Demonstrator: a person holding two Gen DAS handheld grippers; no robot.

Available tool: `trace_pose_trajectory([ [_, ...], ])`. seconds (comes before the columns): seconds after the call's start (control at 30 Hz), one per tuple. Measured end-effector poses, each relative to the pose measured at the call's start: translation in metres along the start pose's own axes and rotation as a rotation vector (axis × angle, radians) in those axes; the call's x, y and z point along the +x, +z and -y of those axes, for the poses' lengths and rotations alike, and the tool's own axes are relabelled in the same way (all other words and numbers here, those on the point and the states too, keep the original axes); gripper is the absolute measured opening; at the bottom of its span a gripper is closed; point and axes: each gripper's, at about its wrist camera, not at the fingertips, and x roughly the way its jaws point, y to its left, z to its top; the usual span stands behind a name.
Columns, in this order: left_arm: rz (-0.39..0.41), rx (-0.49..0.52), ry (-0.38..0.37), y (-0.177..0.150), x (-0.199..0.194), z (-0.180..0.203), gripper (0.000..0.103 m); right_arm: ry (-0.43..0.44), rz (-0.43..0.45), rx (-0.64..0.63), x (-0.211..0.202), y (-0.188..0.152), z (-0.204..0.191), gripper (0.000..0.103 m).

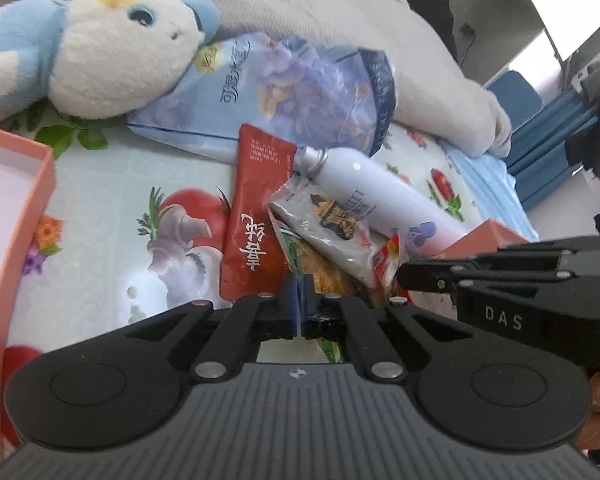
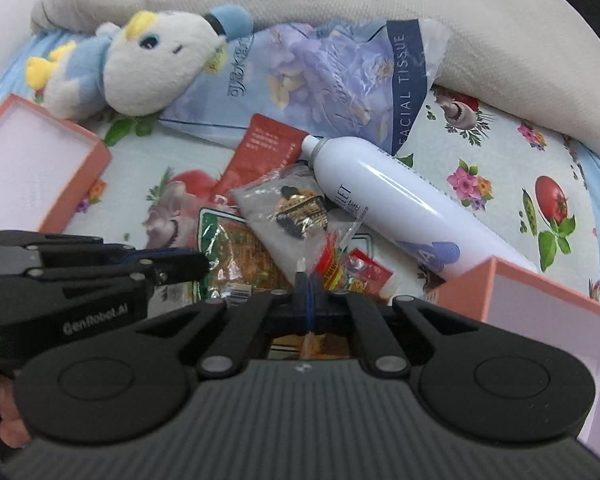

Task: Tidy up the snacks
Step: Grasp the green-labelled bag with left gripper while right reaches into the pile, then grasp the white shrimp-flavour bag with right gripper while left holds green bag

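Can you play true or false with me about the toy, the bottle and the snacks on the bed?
1. The plush toy rests its head on the tissue pack. True.
2. The white bottle stands upright. False: it lies on its side.
3. The left tongs are wide open. False: they are shut.
4. The red sachet lies beside the bottle's neck. True.
5. The pink box is full of snacks. False: what shows of its inside is bare.
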Motion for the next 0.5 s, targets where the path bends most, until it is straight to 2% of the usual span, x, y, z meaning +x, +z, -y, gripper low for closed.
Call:
trace_pose_trajectory([
  [0.23, 0.049, -0.06, -0.003, -0.02, -0.052, -0.008, 0.0, 0.023, 0.035, 0.008, -0.033, -0.022, -0.015, 0.003],
  [0.5, 0.112, -0.141, 0.008, -0.059, -0.115, -0.023, 0.0, 0.063, 0.095, -0.002, -0.077, -0.043, -0.037, 0.003],
])
